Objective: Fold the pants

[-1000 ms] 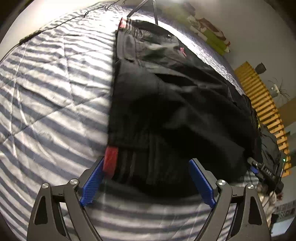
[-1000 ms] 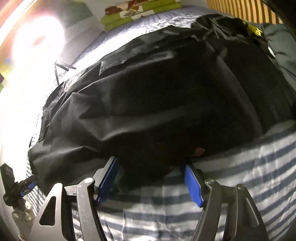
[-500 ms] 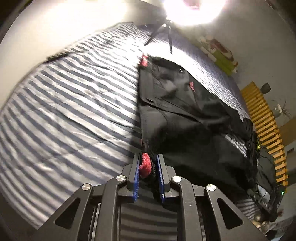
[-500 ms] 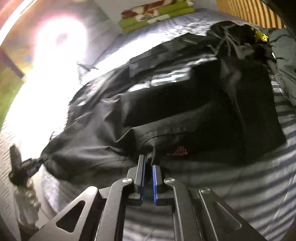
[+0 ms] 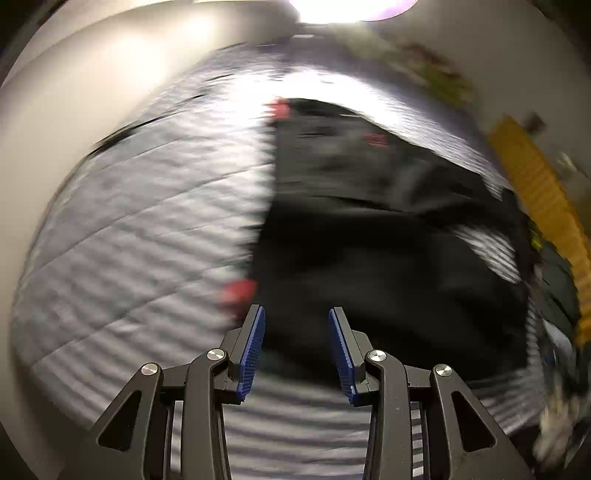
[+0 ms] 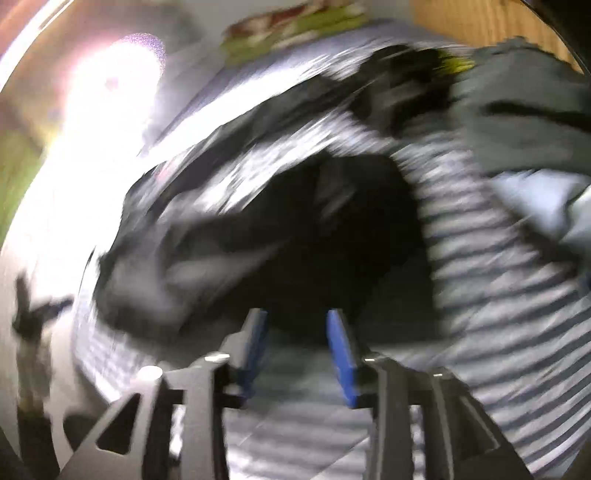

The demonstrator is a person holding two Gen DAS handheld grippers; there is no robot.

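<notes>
Black pants (image 5: 388,258) are lying partly folded across the frame's centre on the striped bedspread (image 5: 147,229); you're opening both the left gripper (image 5: 295,350) and right gripper (image 6: 297,347), nothing between them, further folds likely remaining.

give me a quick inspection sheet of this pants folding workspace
surface: striped quilt, blurred.
job's things: black pants lying on the quilt, red trim at the near edge.
clutter: dark grey garment past the pants.
grippers: left gripper jaws opening, nothing between the pads; right gripper jaws opening, nothing gripped.
cables: thin dark line at the quilt's far edge, too blurred to identify.
surroundings: bright lamp glare, yellow slatted panel, green patterned bedding.
</notes>
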